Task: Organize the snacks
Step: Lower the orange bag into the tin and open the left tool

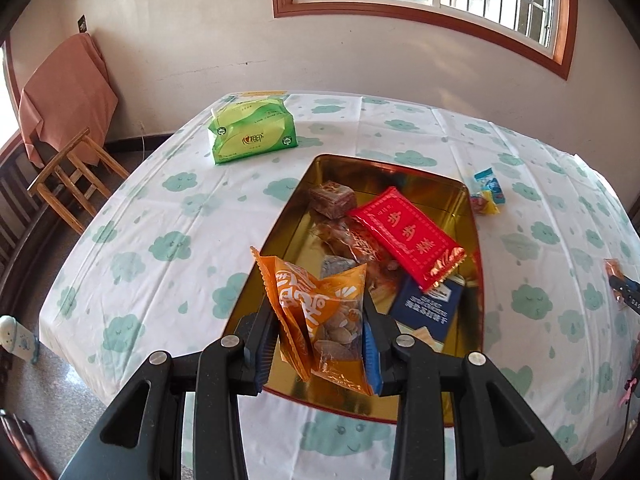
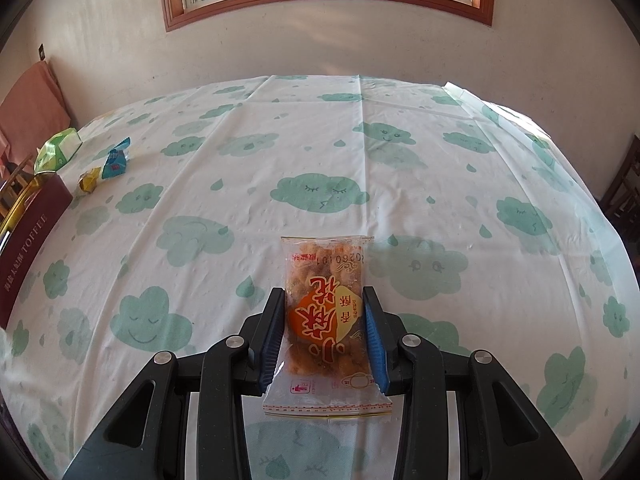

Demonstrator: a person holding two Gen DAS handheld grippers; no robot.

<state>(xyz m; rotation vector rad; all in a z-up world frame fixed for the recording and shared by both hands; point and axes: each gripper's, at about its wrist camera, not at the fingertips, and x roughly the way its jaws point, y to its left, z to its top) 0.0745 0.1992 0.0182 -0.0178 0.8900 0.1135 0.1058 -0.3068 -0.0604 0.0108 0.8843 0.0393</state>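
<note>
Your left gripper pinched the orange nut packet above the near end of the gold tin, its long axis pointing away. Your right gripper squeezed the clear snack packet lengthwise, pointing forward, over the tablecloth.

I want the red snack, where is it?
In the left wrist view, the red snack packet lies inside the gold tin, on its right side, leaning over the blue packet and other snacks.
</note>
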